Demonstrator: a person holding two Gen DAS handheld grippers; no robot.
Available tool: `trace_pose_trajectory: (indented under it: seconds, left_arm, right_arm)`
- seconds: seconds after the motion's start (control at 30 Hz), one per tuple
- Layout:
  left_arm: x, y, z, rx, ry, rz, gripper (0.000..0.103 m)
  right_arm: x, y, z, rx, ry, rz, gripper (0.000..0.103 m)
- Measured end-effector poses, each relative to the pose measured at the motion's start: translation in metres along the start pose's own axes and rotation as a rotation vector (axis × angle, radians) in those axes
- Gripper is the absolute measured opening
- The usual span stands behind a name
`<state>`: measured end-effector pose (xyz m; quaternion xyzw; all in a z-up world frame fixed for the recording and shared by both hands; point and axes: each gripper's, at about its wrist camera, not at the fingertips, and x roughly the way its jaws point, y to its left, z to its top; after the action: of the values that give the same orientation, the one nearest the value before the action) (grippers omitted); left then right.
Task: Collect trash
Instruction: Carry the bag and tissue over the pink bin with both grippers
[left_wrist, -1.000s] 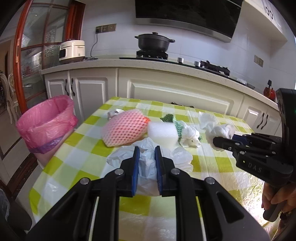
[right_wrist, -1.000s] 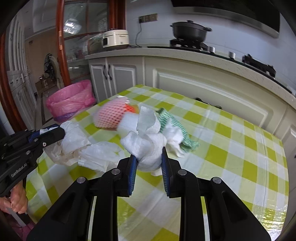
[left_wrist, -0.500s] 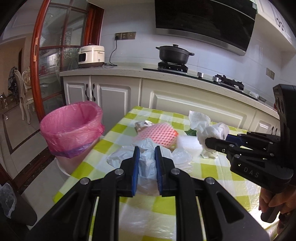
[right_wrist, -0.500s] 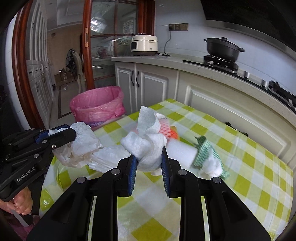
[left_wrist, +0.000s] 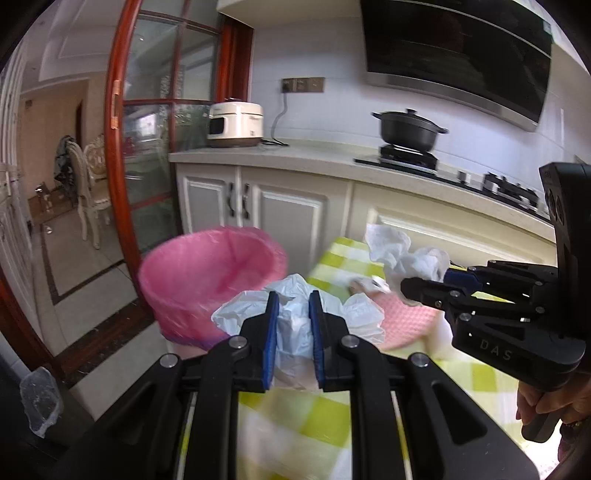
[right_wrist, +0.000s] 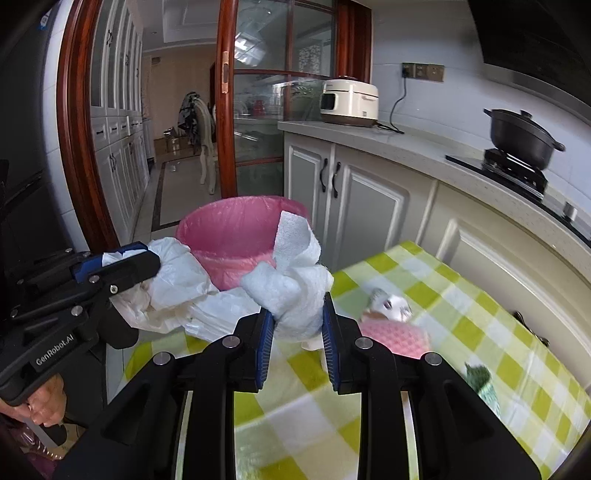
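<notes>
My left gripper (left_wrist: 291, 314) hides the lower part of its plastic bag (left_wrist: 295, 321). The pink bin (right_wrist: 240, 236) has its base hidden behind tissue (right_wrist: 295, 291). The table's (right_wrist: 461, 314) lower-right litter blurs.

Both grippers are black plastic with blue finger pads and silver screws. The left gripper (right_wrist: 122, 267) reads "GenRobot.AI"; the right gripper (left_wrist: 424, 286) reads "DAS".

The bag (left_wrist: 295, 321) is thin, crinkled, glossy plastic; the tissue (right_wrist: 291, 288) is soft, matt paper (slightly dimpled). The bin (right_wrist: 236, 236) wears a shiny pink plastic liner. The tablecloth (right_wrist: 461, 295) looks smooth and glossy, the pot (left_wrist: 408, 127) matt black.
</notes>
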<state>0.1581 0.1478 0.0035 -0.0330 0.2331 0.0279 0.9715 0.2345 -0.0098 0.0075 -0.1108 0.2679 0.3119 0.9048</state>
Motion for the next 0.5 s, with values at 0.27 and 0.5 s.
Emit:
trace_pose_trajectory:
  seconds: [0.27, 0.5]
  left_arm:
    - [0.031, 0.047, 0.038, -0.047, -0.019, 0.088, 0.016]
    - [0.074, 0.086, 0.064, -0.090, -0.013, 0.168, 0.016]
  right_arm:
    - [0.055, 0.007, 0.043, -0.016, 0.021, 0.084, 0.024]
    - [0.107, 0.012, 0.070, -0.017, 0.060, 0.136, 0.024]
